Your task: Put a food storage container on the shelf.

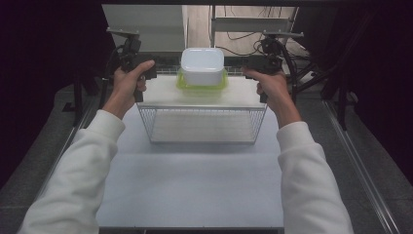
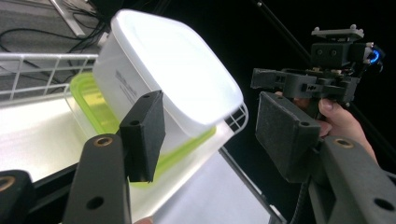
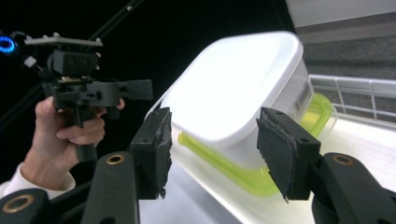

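Observation:
A white plastic container [image 1: 202,66] stands upside down on its yellow-green lid [image 1: 202,86], on the flat top of a white wire rack [image 1: 202,124] at the back of the table. My left gripper [image 1: 155,68] hangs just left of the container and my right gripper [image 1: 245,66] just right of it, both clear of it. In the left gripper view the jaws of the left gripper [image 2: 212,135] stand open, with the container [image 2: 173,70] beyond them. In the right gripper view the jaws of the right gripper [image 3: 212,149] stand open too, the container [image 3: 233,84] past them.
The rack's wire rim [image 2: 28,60] runs behind the container. A pale table surface [image 1: 195,185] stretches in front of the rack toward the person. Dark frame bars and cables [image 1: 311,73] stand at the back right, and metal rails [image 1: 360,165] line the table's sides.

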A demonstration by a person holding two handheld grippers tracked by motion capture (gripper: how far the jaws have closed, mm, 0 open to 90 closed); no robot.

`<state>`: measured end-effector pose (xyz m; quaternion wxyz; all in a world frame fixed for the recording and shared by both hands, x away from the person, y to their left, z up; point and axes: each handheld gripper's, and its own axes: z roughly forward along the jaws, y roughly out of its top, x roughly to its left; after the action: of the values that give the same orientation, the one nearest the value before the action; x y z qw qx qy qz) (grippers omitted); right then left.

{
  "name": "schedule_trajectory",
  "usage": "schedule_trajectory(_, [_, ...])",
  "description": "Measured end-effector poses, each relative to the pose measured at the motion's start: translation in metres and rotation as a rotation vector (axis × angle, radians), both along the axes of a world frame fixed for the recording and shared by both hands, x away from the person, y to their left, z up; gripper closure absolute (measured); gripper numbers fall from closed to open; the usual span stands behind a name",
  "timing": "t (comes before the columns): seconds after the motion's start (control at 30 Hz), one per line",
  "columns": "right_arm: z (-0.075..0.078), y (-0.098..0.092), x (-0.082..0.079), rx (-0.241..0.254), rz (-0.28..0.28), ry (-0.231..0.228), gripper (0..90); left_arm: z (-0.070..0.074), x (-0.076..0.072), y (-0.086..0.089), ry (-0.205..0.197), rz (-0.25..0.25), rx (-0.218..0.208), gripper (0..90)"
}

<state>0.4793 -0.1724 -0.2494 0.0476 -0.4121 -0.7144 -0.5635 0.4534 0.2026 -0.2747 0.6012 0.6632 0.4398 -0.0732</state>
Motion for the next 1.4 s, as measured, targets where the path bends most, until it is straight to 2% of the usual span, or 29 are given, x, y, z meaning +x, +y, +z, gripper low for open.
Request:
schedule_trajectory(0.17, [-0.004, -0.006, -0.018, -0.029, 0.015, -0.024, 43.2, 0.000, -0.025, 0.000, -0.025, 0.000, 0.029, 39.7])
schedule_trajectory(0.33, [-0.013, -0.014, -0.037, -0.064, 0.031, -0.050, 42.3, -0.005, -0.052, -0.001, -0.060, -0.018, 0.081, 37.6])
schedule_trajectory(0.37, [-0.015, -0.014, -0.041, -0.065, 0.035, -0.051, 42.1, -0.008, -0.058, -0.001, -0.065, -0.011, 0.101, 37.1])
schedule_trajectory(0.5, [-0.024, -0.019, -0.061, -0.119, 0.053, -0.096, 41.0, -0.022, -0.079, 0.003, -0.086, -0.014, 0.112, 35.0])
schedule_trajectory(0.63, [-0.036, -0.024, -0.081, -0.157, 0.069, -0.131, 40.0, -0.039, -0.102, 0.003, -0.113, -0.024, 0.155, 34.1])
schedule_trajectory(0.8, [-0.062, -0.031, -0.110, -0.204, 0.087, -0.163, 39.3, -0.070, -0.128, 0.001, -0.102, -0.039, 0.209, 32.7])
schedule_trajectory(1.0, [-0.099, -0.040, -0.137, -0.243, 0.110, -0.147, 38.0, -0.108, -0.154, -0.003, -0.088, -0.066, 0.279, 31.6])
schedule_trajectory(1.1, [-0.118, -0.047, -0.147, -0.259, 0.118, -0.124, 37.6, -0.130, -0.165, -0.008, -0.068, -0.083, 0.316, 30.6])
schedule_trajectory(1.17, [-0.129, -0.051, -0.152, -0.279, 0.119, -0.111, 37.2, -0.140, -0.169, -0.010, -0.058, -0.084, 0.335, 30.2])
schedule_trajectory(1.27, [-0.145, -0.055, -0.158, -0.282, 0.119, -0.088, 37.0, -0.158, -0.172, -0.012, -0.038, -0.088, 0.365, 29.9])
schedule_trajectory(1.4, [-0.158, -0.059, -0.162, -0.286, 0.117, -0.062, 37.0, -0.170, -0.171, -0.010, -0.011, -0.079, 0.356, 29.8])
